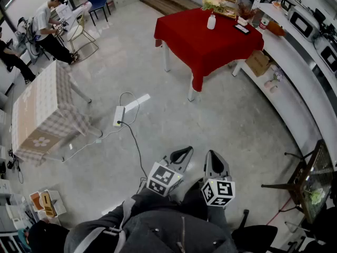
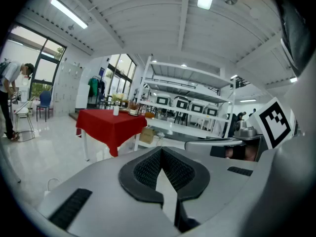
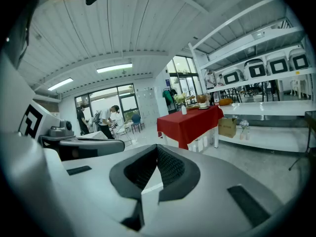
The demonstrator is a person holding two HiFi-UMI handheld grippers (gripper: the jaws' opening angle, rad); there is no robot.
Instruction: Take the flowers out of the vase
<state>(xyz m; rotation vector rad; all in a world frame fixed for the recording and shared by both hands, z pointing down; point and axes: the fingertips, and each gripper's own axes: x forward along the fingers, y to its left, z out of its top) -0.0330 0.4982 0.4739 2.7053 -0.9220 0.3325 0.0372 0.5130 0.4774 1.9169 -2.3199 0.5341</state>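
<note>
Fingers (image 2: 148, 169) of your left gripper (image 2: 162, 151) are pressed together at the tips, nothing between them. Same story on your right gripper (image 3: 158, 149): fingers (image 3: 170, 168) closed on air. Makes sense, I'd say, since there's nothing within reach to take hold of yet.

From the head view, you're carrying both side by side, tucked close in front of your body and pointing ahead across the open floor (image 1: 221, 120). That looks like a walking carry rather than a reach.

Now the target: the red table (image 1: 210, 49) sits well apart from you, right across the room. On it stands the white vase (image 1: 211, 21), with the yellow-green flowers (image 1: 213, 3) showing just behind it near the far edge. From here I can't tell whether the stems sit in that vase.

The count: two grippers, both empty. One red table, one white vase, one bunch of flowers. Off to your left, one checked table (image 1: 39, 107), one power strip (image 1: 119, 115) lying on the floor, and two people (image 1: 50, 25) beyond.
</note>
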